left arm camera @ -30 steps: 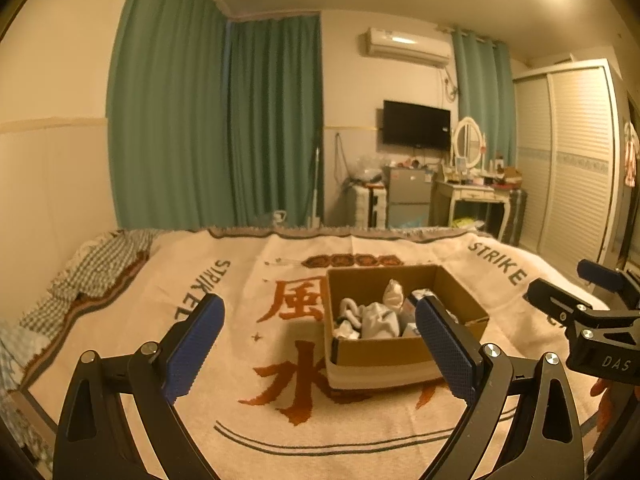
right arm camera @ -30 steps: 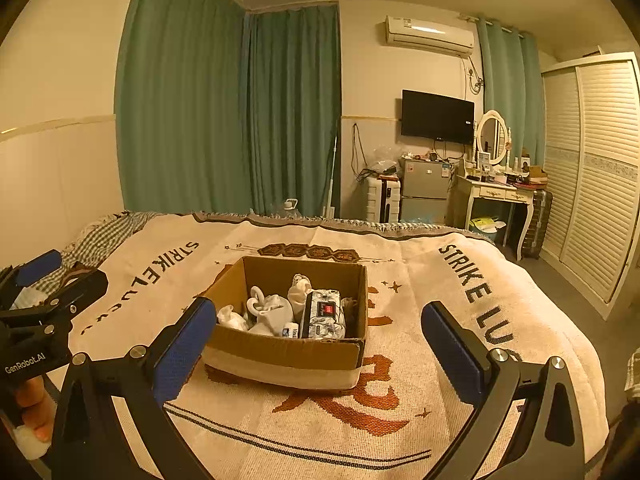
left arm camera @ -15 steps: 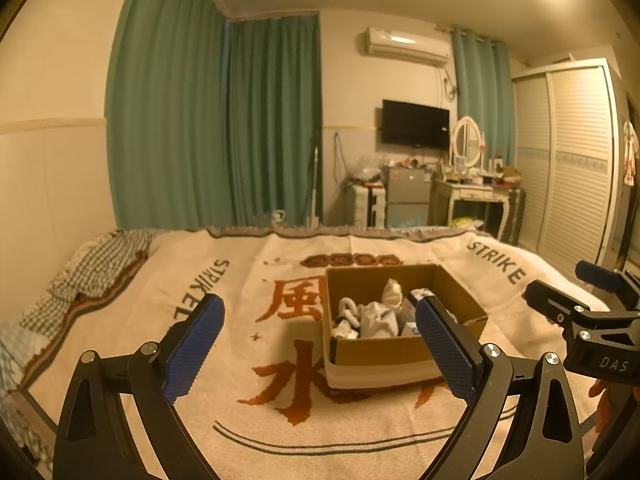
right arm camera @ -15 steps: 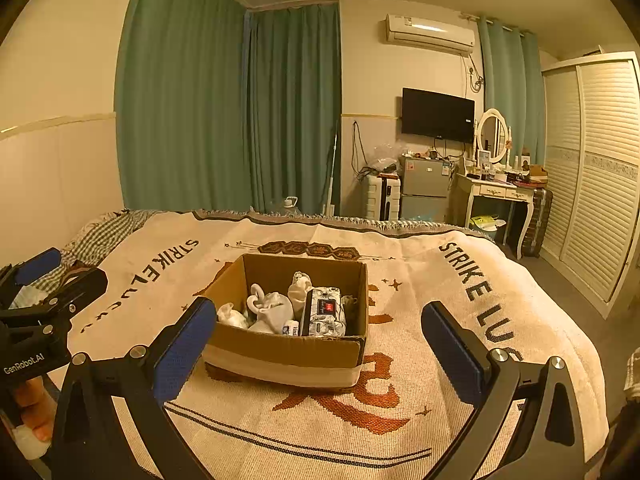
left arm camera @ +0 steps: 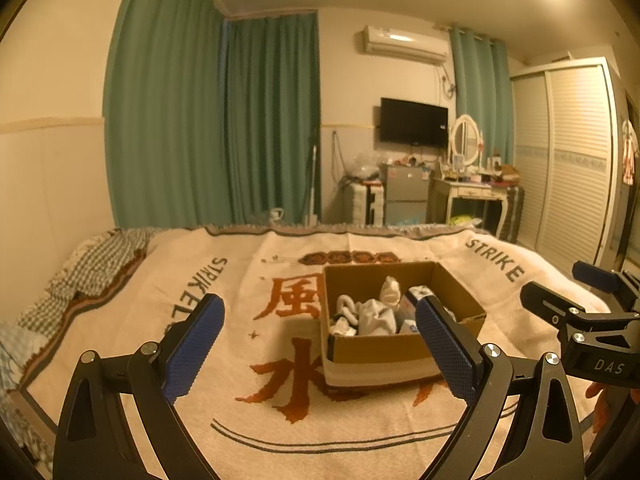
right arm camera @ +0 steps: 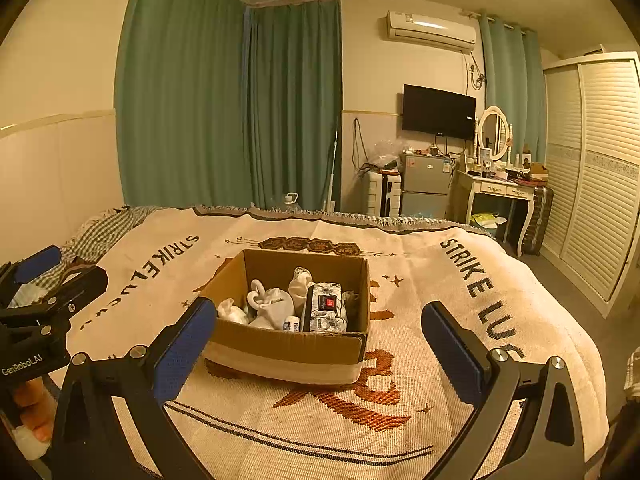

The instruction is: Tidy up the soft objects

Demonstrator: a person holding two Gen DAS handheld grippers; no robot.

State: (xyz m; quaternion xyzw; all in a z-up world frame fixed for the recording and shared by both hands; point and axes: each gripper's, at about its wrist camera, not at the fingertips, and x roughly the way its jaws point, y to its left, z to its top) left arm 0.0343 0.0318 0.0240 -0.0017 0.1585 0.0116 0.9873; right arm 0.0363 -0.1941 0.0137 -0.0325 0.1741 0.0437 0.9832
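Nothing has moved since before: the left claw (left arm camera: pixel 318 344) and right claw (right arm camera: pixel 316 350) stay wide open and empty above the cream patterned blanket (right arm camera: pixel 440 280), near the brown cardboard box (right arm camera: pixel 288 346) of white socks (right arm camera: pixel 272 306).

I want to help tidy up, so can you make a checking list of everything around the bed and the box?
Surface: cream blanket with orange characters covers the bed.
Job's things: cardboard box open, holding white socks and a patterned packet.
Clutter: checked cloth bunched at the bed's left edge.
Grippers: left gripper open, empty; right gripper open, empty; both short of the box.
Cables: wires hang by the TV.
Surroundings: green curtains, air conditioner, dressing table, wardrobe.
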